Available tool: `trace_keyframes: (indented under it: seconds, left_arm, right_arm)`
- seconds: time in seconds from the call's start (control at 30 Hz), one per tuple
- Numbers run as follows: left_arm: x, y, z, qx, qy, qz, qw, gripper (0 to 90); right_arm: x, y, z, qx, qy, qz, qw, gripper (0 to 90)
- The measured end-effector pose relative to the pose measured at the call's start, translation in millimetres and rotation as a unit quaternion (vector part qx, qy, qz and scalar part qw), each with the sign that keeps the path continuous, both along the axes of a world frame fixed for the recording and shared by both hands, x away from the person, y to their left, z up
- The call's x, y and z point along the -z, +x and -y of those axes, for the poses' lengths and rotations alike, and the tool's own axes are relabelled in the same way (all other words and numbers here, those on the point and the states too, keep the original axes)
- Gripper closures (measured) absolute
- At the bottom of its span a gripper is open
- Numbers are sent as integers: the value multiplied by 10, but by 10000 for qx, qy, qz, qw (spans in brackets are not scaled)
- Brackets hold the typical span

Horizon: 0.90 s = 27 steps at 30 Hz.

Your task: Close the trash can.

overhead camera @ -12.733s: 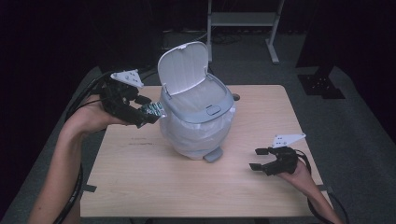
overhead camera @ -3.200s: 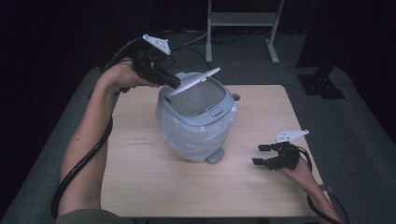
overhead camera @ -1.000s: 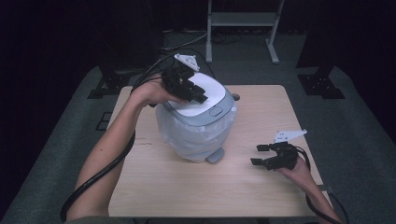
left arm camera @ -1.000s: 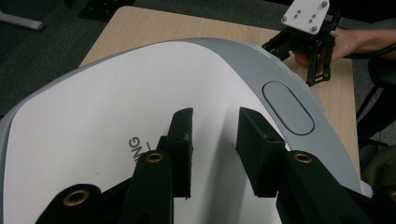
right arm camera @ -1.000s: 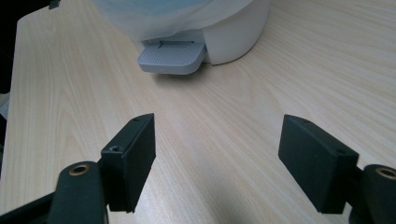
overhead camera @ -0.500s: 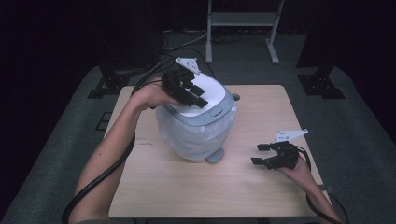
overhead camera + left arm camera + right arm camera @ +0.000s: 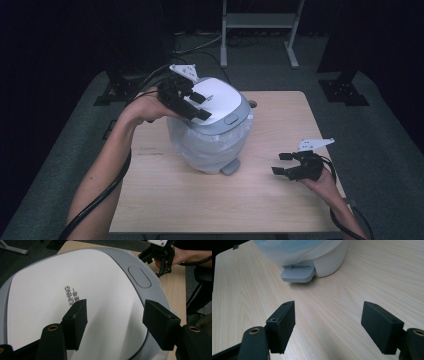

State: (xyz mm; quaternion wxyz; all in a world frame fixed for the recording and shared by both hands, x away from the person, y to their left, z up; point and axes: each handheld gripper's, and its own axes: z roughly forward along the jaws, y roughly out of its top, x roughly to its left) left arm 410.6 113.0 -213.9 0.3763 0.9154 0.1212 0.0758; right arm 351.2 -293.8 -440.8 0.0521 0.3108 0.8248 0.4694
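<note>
Bin lid down, left gripper lets go

The bin (image 7: 212,131) stands mid-table (image 7: 280,210), lid (image 7: 216,101) closed. Left gripper (image 7: 113,327), jaws just opened and empty, hovers above it; a snag could tip the bin. Right gripper (image 7: 329,325) rests spread, apart from the pedal (image 7: 298,273).

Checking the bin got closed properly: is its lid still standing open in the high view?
No, the white lid lies flat and shut on the bin, with the left tool hovering open just above it.
</note>
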Motion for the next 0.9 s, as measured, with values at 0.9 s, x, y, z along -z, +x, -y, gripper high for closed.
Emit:
trace_keyframes:
  seconds: [0.9]
  left_arm:
    - [53,-403,-512,-465,-151,94,9988,312]
  right_arm:
    - [-25,-83,-25,12,-83,45,10000,260]
